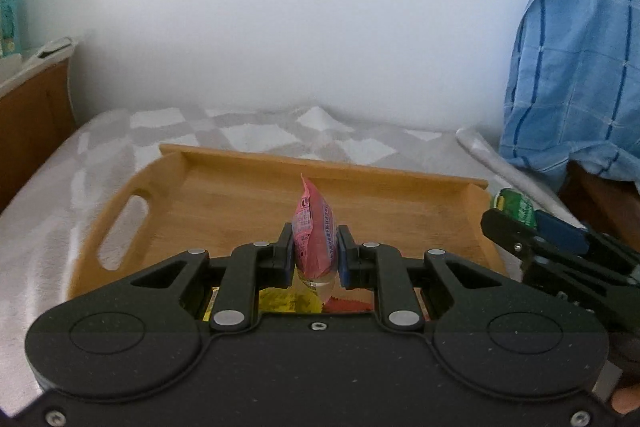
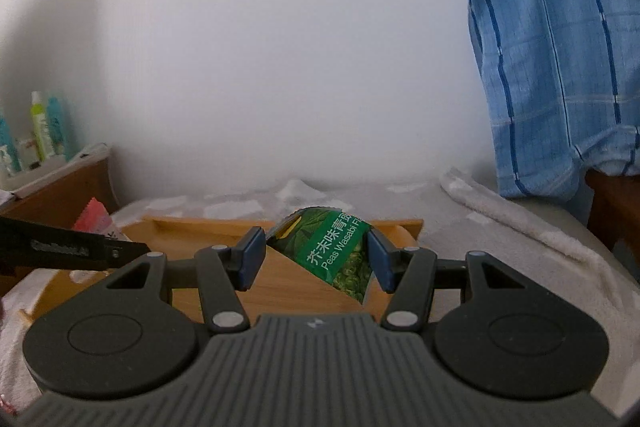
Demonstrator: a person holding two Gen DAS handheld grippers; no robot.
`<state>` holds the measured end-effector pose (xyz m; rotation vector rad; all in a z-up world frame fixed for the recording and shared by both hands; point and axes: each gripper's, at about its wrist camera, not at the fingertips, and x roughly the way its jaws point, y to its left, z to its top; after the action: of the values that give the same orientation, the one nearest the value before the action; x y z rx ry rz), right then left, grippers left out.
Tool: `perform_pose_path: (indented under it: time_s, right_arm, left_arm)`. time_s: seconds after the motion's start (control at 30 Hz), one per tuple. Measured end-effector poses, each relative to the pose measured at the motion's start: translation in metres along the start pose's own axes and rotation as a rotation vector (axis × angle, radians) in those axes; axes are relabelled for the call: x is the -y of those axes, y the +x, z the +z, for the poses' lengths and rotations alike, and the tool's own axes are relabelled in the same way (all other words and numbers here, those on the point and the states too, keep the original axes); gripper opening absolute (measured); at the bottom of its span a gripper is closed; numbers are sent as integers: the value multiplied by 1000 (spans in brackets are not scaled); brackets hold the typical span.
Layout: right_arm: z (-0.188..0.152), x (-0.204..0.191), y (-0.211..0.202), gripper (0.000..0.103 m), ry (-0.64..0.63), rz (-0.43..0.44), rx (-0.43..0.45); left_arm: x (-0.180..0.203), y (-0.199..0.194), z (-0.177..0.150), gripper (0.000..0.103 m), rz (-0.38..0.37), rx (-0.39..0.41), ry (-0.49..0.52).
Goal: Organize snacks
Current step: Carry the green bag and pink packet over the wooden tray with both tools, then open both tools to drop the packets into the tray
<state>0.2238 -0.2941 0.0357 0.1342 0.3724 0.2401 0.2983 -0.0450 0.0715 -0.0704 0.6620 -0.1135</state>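
My left gripper (image 1: 314,243) is shut on a pink snack packet (image 1: 312,227) and holds it upright above the near part of a wooden tray (image 1: 240,195). Yellow and red packets (image 1: 296,301) show below it, mostly hidden by the gripper body. My right gripper (image 2: 316,255) is shut on a green wasabi peas packet (image 2: 332,247), held tilted over the tray's (image 2: 192,227) right part. It also shows at the tray's right edge in the left wrist view (image 1: 516,223), holding the green packet (image 1: 514,207). The pink packet (image 2: 94,217) shows at left in the right wrist view.
The tray lies on a bed with a grey-and-white checked blanket (image 1: 248,131) against a white wall. A wooden headboard with bottles (image 2: 44,131) stands at left. A blue checked shirt (image 1: 576,67) hangs at right above a wooden piece (image 2: 612,203).
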Motion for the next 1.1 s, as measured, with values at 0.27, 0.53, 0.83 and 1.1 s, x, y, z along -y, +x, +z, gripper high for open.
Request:
perform_pose_path:
  time_s: [0.27,0.53,0.83,1.1]
  right_arm:
    - [-2,1,16,59,-22,10,-63]
    - [-6,1,29,59,-26,22,-112]
    - [-8,0,35,59,-15,34,-139]
    - [-6,3,35,62,-6,44,-130]
  left_arm:
    - [4,29,-13,19,37,-32,22]
    - [7,33,-17,19,44,-26,35]
    - [11,37,-21,20,52,-41,39]
    - [9,39,-23,22,52,-48,40]
